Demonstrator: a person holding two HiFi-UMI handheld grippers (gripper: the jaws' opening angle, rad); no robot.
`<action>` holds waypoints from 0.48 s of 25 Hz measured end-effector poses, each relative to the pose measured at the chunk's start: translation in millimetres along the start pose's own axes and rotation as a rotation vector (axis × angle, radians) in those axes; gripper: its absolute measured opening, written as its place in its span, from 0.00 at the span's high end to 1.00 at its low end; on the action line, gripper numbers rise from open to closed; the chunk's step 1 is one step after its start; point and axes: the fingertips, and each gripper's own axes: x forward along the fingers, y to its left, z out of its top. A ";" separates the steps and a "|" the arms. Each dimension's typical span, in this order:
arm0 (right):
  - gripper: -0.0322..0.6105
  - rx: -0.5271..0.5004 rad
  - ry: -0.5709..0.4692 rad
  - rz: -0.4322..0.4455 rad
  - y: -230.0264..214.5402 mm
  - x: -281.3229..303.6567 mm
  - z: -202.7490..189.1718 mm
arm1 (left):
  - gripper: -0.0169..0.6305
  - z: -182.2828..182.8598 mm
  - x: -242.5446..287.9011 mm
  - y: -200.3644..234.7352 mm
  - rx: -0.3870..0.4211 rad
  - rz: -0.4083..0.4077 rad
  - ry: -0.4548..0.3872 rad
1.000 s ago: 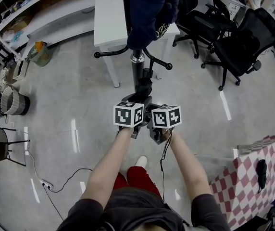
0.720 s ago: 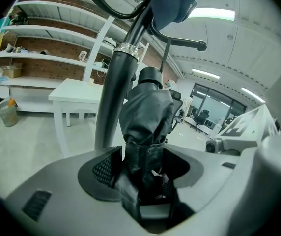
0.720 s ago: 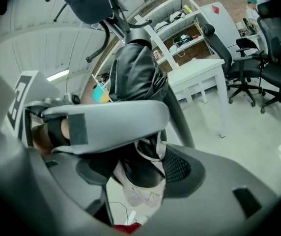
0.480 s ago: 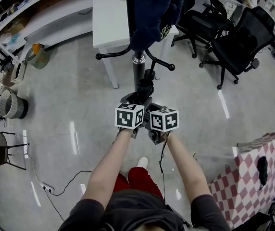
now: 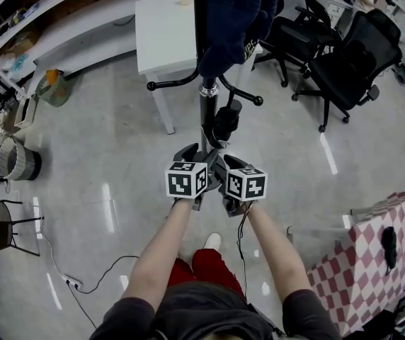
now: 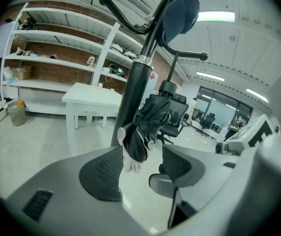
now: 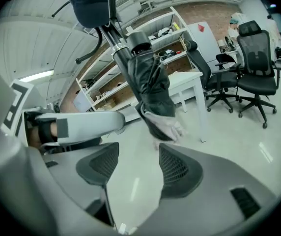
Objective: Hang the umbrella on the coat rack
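The black coat rack (image 5: 207, 105) stands just ahead of me, with a dark blue coat (image 5: 231, 20) draped over its top. The folded black umbrella (image 5: 225, 121) hangs from a hook beside the pole, free of both grippers. My left gripper (image 5: 192, 153) is open; its jaws have just been opening. In the left gripper view the umbrella (image 6: 148, 122) has its lower end just beyond the pads (image 6: 103, 173), untouched. My right gripper (image 5: 229, 163) is open too. In the right gripper view the umbrella (image 7: 153, 90) hangs ahead of the empty jaws.
A white table (image 5: 161, 37) stands behind the rack and black office chairs (image 5: 351, 69) at the right. Shelving (image 5: 40, 20) lines the left wall. On the floor at left are a bin (image 5: 18, 158), a stool (image 5: 4, 214) and a cable (image 5: 96, 268). A checkered cloth (image 5: 372, 261) is at lower right.
Both grippers have drawn back a little from the umbrella, which now hangs free on the rack. The left jaws stand spread apart.
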 end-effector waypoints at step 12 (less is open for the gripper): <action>0.56 -0.034 -0.141 -0.047 35.1 -29.7 14.6 | 0.89 -2.3 -41.8 12.4 -0.005 -0.027 -0.058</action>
